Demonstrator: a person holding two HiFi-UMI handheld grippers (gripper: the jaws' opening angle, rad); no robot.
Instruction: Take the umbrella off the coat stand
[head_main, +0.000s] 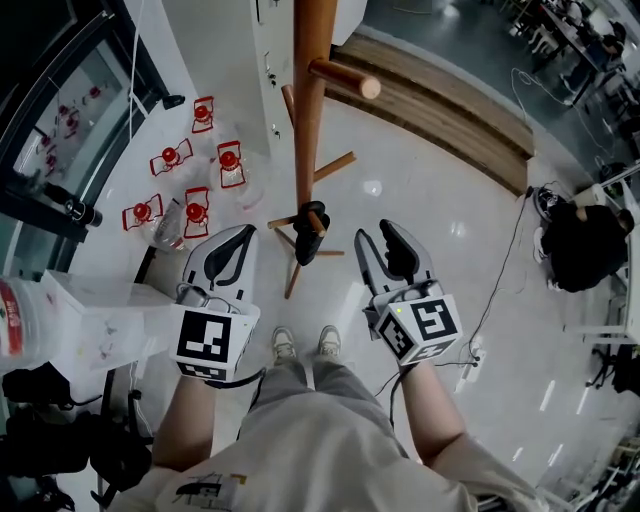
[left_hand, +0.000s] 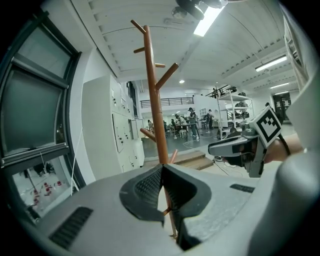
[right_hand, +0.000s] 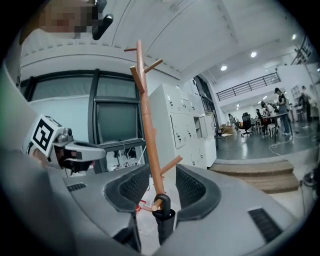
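Note:
The wooden coat stand (head_main: 313, 100) rises just ahead of me, with pegs sticking out at several heights. A black folded umbrella (head_main: 308, 240) hangs by its hooked handle from a low peg. My right gripper (head_main: 378, 236) is open, just right of the umbrella. In the right gripper view the umbrella handle (right_hand: 162, 215) shows in the gap between the jaws, and neither pad touches it. My left gripper (head_main: 243, 236) is shut on nothing, a little to the left of the umbrella. Its closed jaws hide the lower pole (left_hand: 154, 100) in the left gripper view.
Several red-and-white items (head_main: 190, 180) lie on the floor to the left. A wooden step (head_main: 440, 100) runs behind the stand, beside white lockers (left_hand: 120, 130). A person in black (head_main: 585, 245) sits at the right. My shoes (head_main: 305, 345) stand close to the stand's feet.

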